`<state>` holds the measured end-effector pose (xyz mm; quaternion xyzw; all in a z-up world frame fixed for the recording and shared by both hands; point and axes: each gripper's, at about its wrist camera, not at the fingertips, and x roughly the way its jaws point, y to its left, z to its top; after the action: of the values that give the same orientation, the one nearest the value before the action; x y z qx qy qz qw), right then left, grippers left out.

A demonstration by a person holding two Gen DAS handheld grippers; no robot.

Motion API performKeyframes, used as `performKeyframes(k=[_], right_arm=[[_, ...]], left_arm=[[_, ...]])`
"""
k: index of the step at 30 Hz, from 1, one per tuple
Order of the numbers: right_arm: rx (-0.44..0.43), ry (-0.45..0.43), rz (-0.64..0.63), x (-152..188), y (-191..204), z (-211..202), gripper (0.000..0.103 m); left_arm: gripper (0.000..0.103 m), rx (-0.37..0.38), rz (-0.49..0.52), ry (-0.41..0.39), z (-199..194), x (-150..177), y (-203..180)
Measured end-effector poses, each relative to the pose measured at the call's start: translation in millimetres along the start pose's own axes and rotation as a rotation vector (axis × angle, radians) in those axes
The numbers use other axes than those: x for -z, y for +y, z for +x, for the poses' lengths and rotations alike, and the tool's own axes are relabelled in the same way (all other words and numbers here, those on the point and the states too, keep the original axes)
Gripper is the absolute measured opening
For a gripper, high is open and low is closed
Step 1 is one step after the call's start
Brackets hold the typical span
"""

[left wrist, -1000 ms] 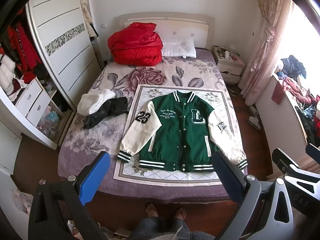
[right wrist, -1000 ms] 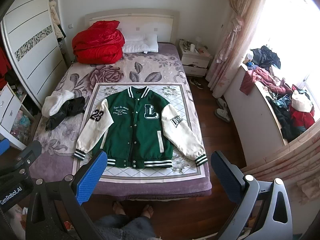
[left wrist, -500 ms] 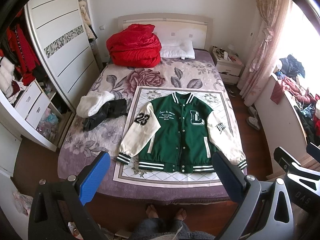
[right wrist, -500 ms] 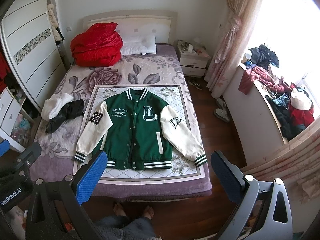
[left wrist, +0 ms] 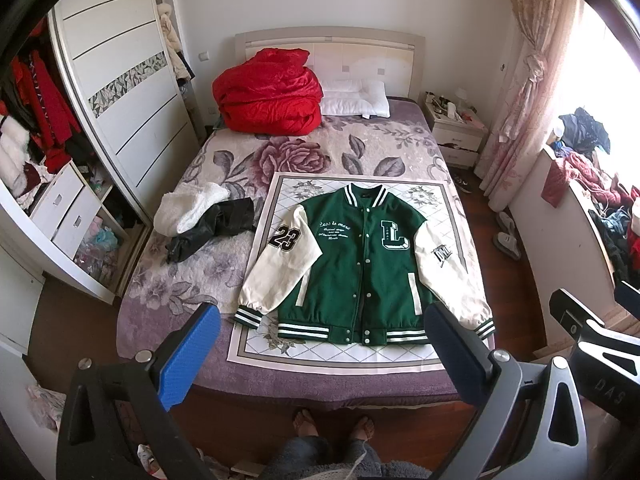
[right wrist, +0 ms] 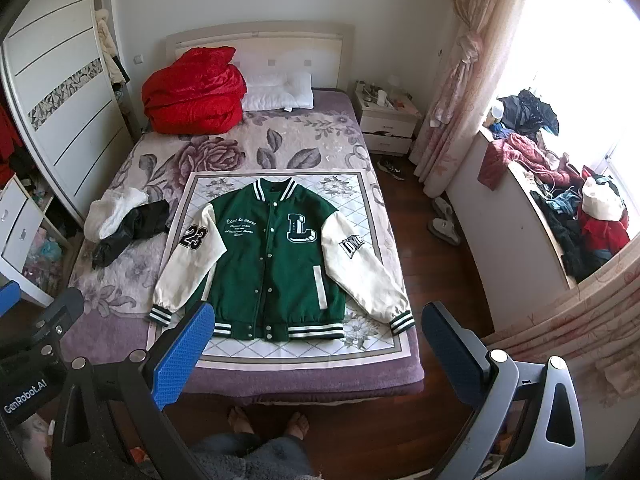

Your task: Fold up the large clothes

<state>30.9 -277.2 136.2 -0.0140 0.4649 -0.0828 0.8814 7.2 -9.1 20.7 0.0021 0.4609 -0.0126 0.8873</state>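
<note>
A green varsity jacket [left wrist: 362,264] [right wrist: 276,256] with cream sleeves lies flat, front up and buttoned, on a patterned mat [left wrist: 256,356] at the foot of the bed. Its sleeves angle outward, a "23" patch on one and a big "L" on the chest. My left gripper [left wrist: 320,344] hangs open high above the bed's foot edge, nothing between its blue pads. My right gripper [right wrist: 316,344] is likewise open and empty, held well above the hem. Each gripper shows at the edge of the other's view.
A white and black heap of clothes [left wrist: 204,220] lies left of the jacket. A red quilt [left wrist: 268,96] and pillow [left wrist: 356,98] sit by the headboard. Wardrobe [left wrist: 120,92] left, nightstand [left wrist: 456,132] and a cluttered sill [right wrist: 560,208] right. A person's bare feet [left wrist: 332,428] stand on the wood floor.
Both views have drifted slightly, so the bed and jacket sit a little higher in frame. The jacket has not moved and both grippers stay open.
</note>
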Motion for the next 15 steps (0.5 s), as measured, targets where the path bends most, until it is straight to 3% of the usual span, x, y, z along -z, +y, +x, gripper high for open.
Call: performKeyframes(k=[15], right_arm=[[0.0,-0.004,0.0,-8,-2,-4,0.103]], left_arm=[[0.103,-0.002,0.002,-0.003,0,0,-2]])
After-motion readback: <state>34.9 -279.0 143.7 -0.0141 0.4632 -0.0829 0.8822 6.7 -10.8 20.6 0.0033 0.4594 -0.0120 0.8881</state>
